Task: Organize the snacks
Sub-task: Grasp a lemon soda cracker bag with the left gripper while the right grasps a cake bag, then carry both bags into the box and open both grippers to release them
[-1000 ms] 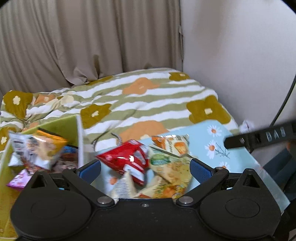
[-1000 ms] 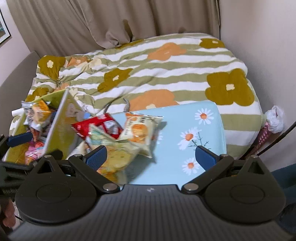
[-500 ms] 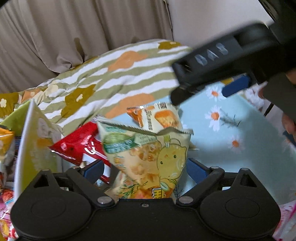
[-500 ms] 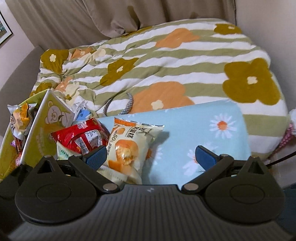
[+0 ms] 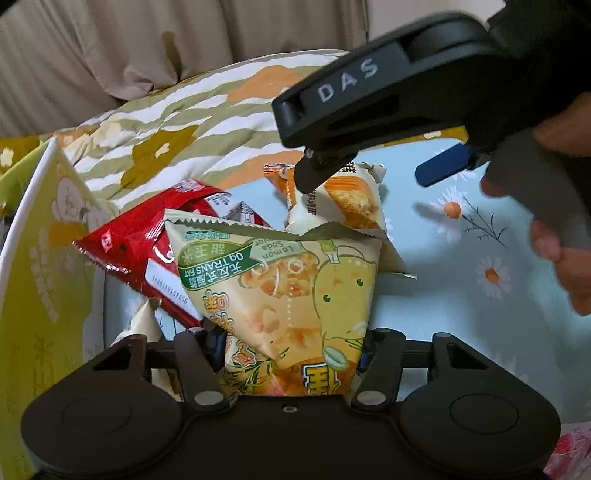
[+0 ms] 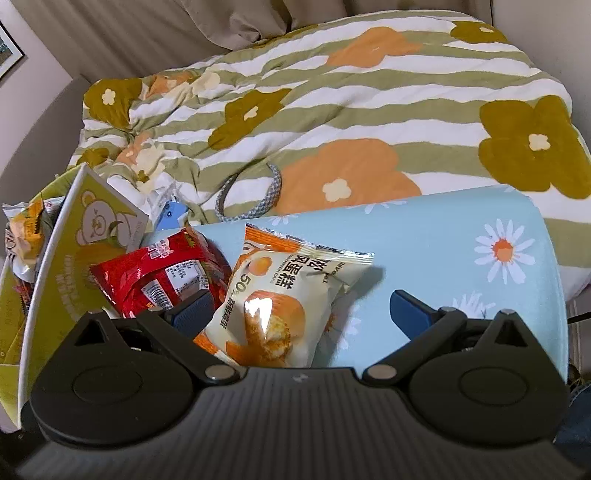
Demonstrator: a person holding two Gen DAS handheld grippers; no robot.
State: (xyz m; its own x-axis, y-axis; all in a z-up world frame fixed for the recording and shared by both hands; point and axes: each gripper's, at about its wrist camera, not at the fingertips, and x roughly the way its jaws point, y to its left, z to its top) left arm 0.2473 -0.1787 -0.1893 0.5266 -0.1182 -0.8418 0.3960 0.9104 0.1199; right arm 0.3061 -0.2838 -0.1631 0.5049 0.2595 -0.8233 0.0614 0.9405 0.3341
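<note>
Beige curtains [image 6: 229,22] at 12 o'clock, hanging behind a bed under a striped quilt [image 6: 332,96] with olive and orange flowers. Nearer, lying on the quilt, a pale blue daisy-print pad [image 6: 461,258] carrying a small heap of snack packets. At 9 o'clock, standing at the pad's edge, a yellow-green bear-print box [image 6: 74,258] with more packets inside.

Left gripper [image 5: 291,354]: fingers just closed in, now pinching the lower end of a yellow lemon-soda chip bag [image 5: 288,280], its serrated top edge toward 12 o'clock. Behind that bag toward 10 o'clock, a red packet [image 5: 140,247], partly overlapped by it. At 12 o'clock from the chip bag, a white-and-orange cake packet [image 6: 280,299], flat on the pad.

Right gripper [image 6: 303,310]: fingers spread wide, gripping nothing, straddling the cake packet; 1 blue finger [image 6: 192,310] beside the packet's edge by the red packet, the other [image 6: 410,310] well apart over bare pad. Seen from the left wrist, coming in from 2 o'clock, held by a hand [image 5: 554,236] at 3 o'clock, black finger tip over the cake packet's top; contact not clear.
</note>
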